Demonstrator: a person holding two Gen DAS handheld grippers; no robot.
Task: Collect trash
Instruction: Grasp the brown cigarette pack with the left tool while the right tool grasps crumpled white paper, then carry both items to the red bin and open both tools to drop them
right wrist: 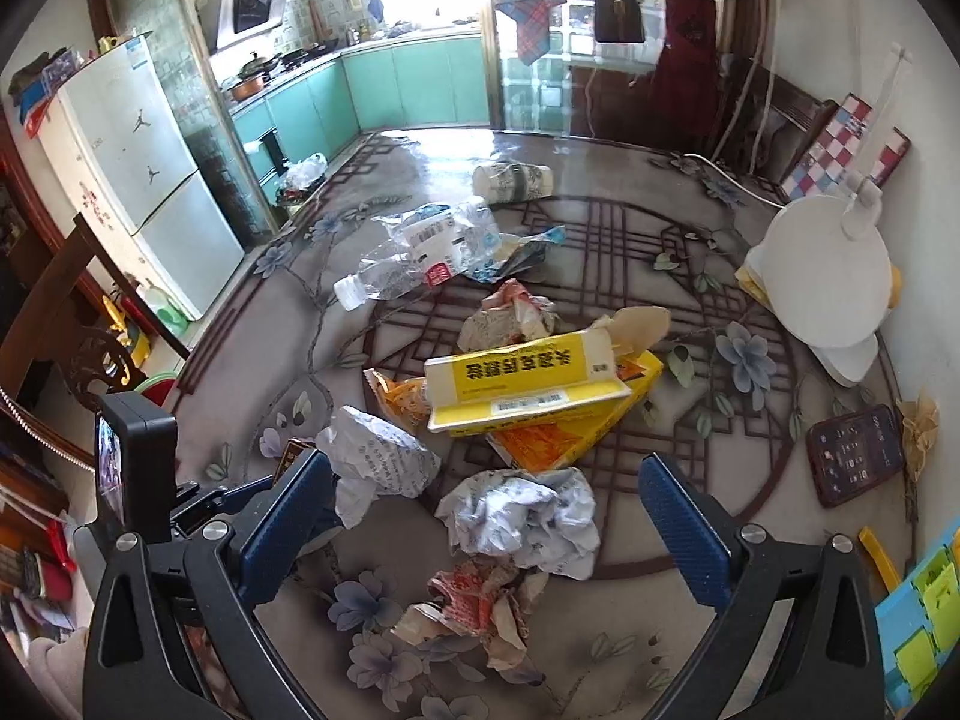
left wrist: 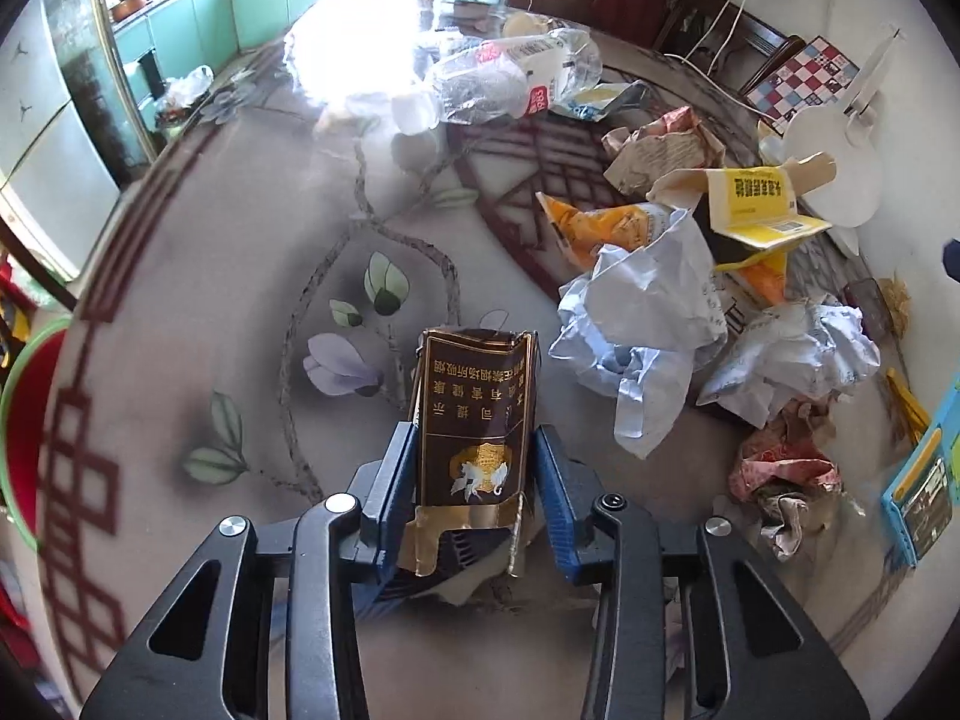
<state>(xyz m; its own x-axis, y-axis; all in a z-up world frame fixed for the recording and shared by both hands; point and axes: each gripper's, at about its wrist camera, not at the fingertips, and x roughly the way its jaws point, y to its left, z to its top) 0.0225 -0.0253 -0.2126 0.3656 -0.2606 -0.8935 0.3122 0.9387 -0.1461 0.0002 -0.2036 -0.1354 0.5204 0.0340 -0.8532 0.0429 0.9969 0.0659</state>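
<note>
My left gripper [left wrist: 474, 450] is shut on a flattened brown cigarette pack [left wrist: 474, 414], held above the round table [left wrist: 252, 276]. My right gripper [right wrist: 480, 486] is open and empty, hovering over a crumpled white paper ball [right wrist: 528, 519] and a crumpled red wrapper [right wrist: 480, 600]. Another white paper wad [right wrist: 378, 456] lies by its left finger. A yellow carton [right wrist: 528, 384] sits on orange packaging [right wrist: 552, 438]. Crushed clear plastic bottles [right wrist: 420, 252] lie farther back. In the left wrist view the paper wads [left wrist: 648, 312], the yellow carton [left wrist: 756, 204] and the bottles [left wrist: 504, 78] lie to the right and ahead.
A dark phone [right wrist: 852, 456] lies at the table's right edge. A white lamp base [right wrist: 822, 276] stands at the right. A paper cup [right wrist: 510, 180] lies on its side at the back. A red bucket with a green rim [left wrist: 24, 420] stands left of the table. A fridge [right wrist: 138, 180] stands at the left.
</note>
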